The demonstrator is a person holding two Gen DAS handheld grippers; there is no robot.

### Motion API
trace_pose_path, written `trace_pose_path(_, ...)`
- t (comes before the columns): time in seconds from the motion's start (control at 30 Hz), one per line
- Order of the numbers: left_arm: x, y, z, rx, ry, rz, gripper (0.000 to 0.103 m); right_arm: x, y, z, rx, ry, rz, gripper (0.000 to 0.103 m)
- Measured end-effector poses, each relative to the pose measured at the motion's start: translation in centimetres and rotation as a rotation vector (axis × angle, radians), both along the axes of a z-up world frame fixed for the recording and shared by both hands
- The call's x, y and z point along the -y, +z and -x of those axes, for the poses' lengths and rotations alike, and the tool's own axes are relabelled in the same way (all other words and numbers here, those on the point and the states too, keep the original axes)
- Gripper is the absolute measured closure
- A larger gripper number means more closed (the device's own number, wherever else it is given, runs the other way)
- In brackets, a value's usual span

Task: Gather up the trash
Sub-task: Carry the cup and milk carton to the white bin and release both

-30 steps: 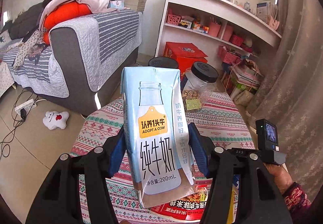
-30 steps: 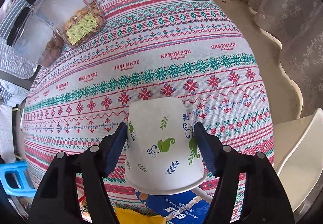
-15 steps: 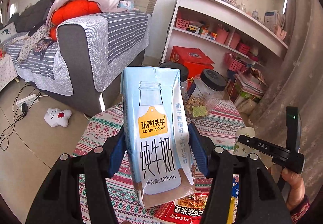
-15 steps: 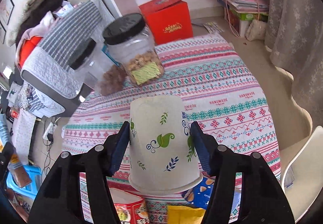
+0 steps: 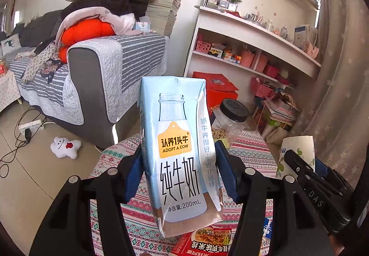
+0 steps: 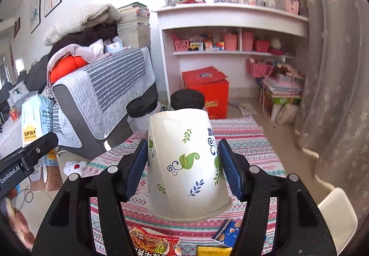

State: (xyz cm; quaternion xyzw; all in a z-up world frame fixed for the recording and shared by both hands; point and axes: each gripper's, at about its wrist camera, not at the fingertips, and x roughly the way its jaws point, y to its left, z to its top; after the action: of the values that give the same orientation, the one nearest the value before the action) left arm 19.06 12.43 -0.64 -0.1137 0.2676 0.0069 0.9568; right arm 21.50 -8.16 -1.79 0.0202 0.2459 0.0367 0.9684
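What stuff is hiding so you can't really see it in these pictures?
- Red snack packet, left wrist view: cut off by the bottom edge and covered by the milk carton in the left claw.
- Blue packet, right wrist view: partly behind the right claw.
- Inside of the paper cup: its mouth faces the camera from below, so nothing shows.
- Jars: the cup hides what is in them.

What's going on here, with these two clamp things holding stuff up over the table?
A person is clearing trash with a handheld gripper in each hand. The left gripper is shut on a light blue milk carton, and the right gripper holds an upside-down paper cup. Both are lifted above the patterned tablecloth, where snack wrappers and lidded jars are left.
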Motion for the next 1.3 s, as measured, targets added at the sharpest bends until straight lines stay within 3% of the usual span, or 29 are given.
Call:
trace_pose_path(0.2, 1.4, 1.0, 0.9, 0.067, 0.005, -0.029, 0.045, 0.4, 1.9, 2.4, 0.149, -0.065, 0.056, 0.044)
trace_pose_path(0.53, 5.5, 1.7, 1.3, 0.126, -0.021, -0.083, 0.045, 3.2, 3.1, 4.4, 0.222, -0.201, 0.085, 0.042)
trace_pose_path(0.97, 11.1, 1.4, 0.9, 0.124, -0.106, -0.054, 0.045, 9.1, 3.0, 6.7, 0.219, -0.374, 0.129, 0.042)
trace_pose_path(1.3, 16.9, 0.3, 0.6, 0.106, -0.2, -0.049, 0.045, 17.2, 2.3, 8.9, 0.172, -0.595, 0.145, 0.041)
